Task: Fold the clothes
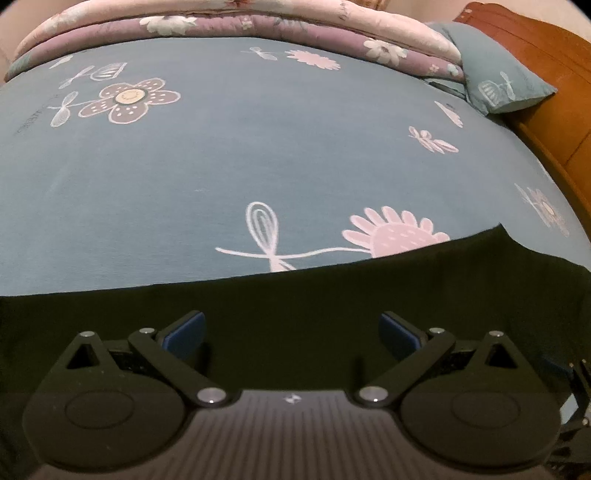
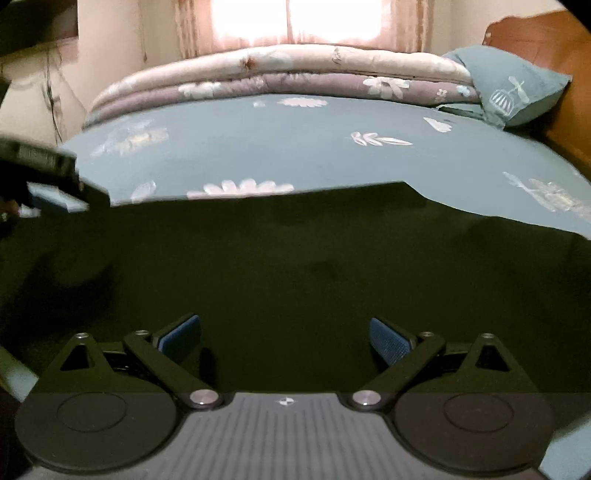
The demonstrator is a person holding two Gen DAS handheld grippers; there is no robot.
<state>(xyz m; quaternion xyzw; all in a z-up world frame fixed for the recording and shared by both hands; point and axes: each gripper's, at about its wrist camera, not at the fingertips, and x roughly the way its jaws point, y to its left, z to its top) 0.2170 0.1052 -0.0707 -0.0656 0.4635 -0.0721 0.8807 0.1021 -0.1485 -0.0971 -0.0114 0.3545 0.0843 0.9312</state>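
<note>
My left hand-held gripper (image 1: pixel 291 334) is spread wide, its two blue pads (image 1: pixel 184 332) well apart with nothing between them. It hovers over a dark garment (image 1: pixel 295 302) that lies flat on the bed (image 1: pixel 221 166), spread across the near edge. From this wrist camera the garment's far hem runs as a clean line across the teal floral sheet, rising towards the right side of the bed, and it partly covers a pink flower print (image 1: pixel 391 232) there.

My right hand-held gripper (image 2: pixel 284 338) is likewise opened wide and holds nothing; its blue pads (image 2: pixel 391 341) stand apart above the same dark garment (image 2: pixel 295 258). In this view the cloth fills the near part of the bed (image 2: pixel 295 147), with a straight far hem and a step down towards the right edge, perhaps a sleeve or shoulder, though I cannot tell which. The fabric looks smooth, with only faint creases.

At the left edge of the right wrist view I see the other hand-held gripper (image 2: pixel 55 188), blurred, sitting at the garment's far left corner.

Along the far edge of the bed lies a folded floral quilt (image 2: pixel 277 74), pink over mauve. A teal pillow (image 2: pixel 517 88) rests in the far right corner against the wooden headboard (image 1: pixel 546 74). Behind the quilt a bright curtained window (image 2: pixel 295 22) shows.
</note>
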